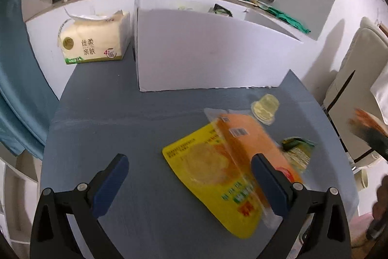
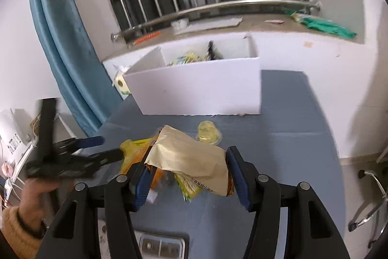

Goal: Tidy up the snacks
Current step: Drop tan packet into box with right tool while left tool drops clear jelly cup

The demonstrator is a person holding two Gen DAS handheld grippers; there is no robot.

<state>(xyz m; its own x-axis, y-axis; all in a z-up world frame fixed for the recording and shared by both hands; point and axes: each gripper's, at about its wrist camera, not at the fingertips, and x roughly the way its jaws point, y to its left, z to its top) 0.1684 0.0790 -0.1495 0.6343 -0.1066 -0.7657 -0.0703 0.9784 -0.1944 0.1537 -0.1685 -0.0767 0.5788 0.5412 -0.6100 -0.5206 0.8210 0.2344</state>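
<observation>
A yellow and orange snack pouch [image 1: 218, 169] lies on the blue-grey table [image 1: 109, 118], with a small jelly cup [image 1: 265, 108] behind it and a green-yellow packet [image 1: 297, 149] to its right. My left gripper [image 1: 189, 171] is open just above the table; its right finger overlaps the pouch. My right gripper [image 2: 186, 170] is shut on a beige snack bag [image 2: 191, 159], lifted over the pile. The pouch [image 2: 135, 145] and jelly cup [image 2: 208, 132] show below it. The white box [image 2: 201, 86] behind holds several snacks.
A tissue pack [image 1: 94, 40] stands left of the white box [image 1: 206, 55]. A window ledge with steel bars runs behind. A blue curtain [image 2: 60, 40] hangs at the left. A chair [image 1: 351, 89] stands to the right of the table.
</observation>
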